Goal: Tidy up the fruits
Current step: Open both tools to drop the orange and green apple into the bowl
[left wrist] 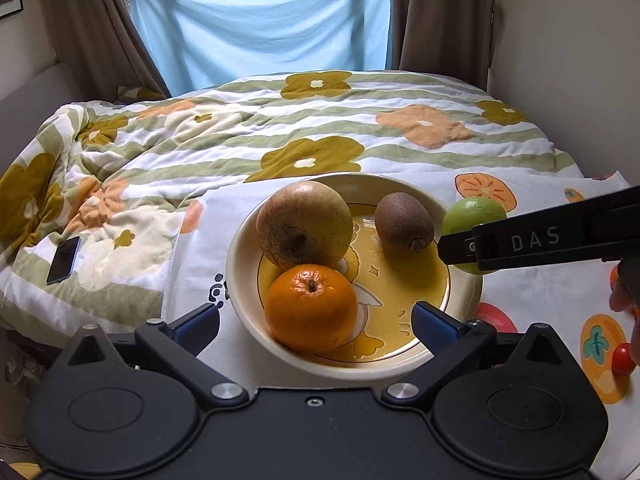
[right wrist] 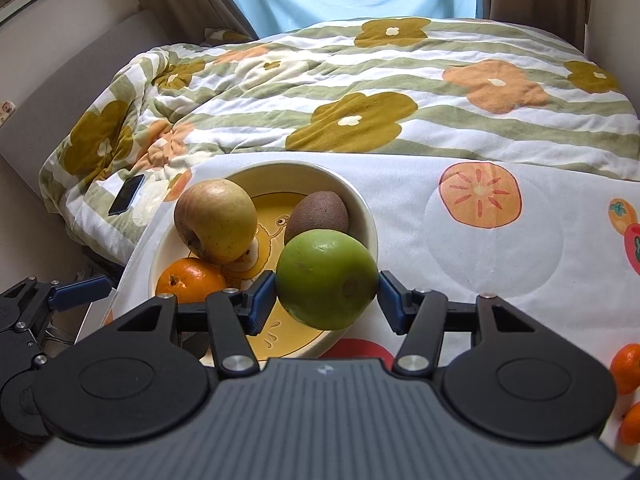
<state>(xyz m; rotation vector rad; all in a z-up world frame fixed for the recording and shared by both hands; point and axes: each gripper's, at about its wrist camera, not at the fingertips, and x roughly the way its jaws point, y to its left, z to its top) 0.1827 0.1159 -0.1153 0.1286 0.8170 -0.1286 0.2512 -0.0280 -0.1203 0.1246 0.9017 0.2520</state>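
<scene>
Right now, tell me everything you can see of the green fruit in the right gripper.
The green fruit is round, smooth and matte, apple-like, with faint brown scuffs and a small dimple turned toward the camera. The right gripper clamps it by both sides with its blue pads, off the cloth. It hangs over the near right rim of the cream bowl, in front of the kiwi, touching neither as far as I can tell.

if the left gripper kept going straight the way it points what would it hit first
Most likely the round orange tangerine, which sits between the open left gripper fingers at the near side of the cream yellow-centred bowl. Depth is unclear; it could meet the bowl's near rim first.
</scene>
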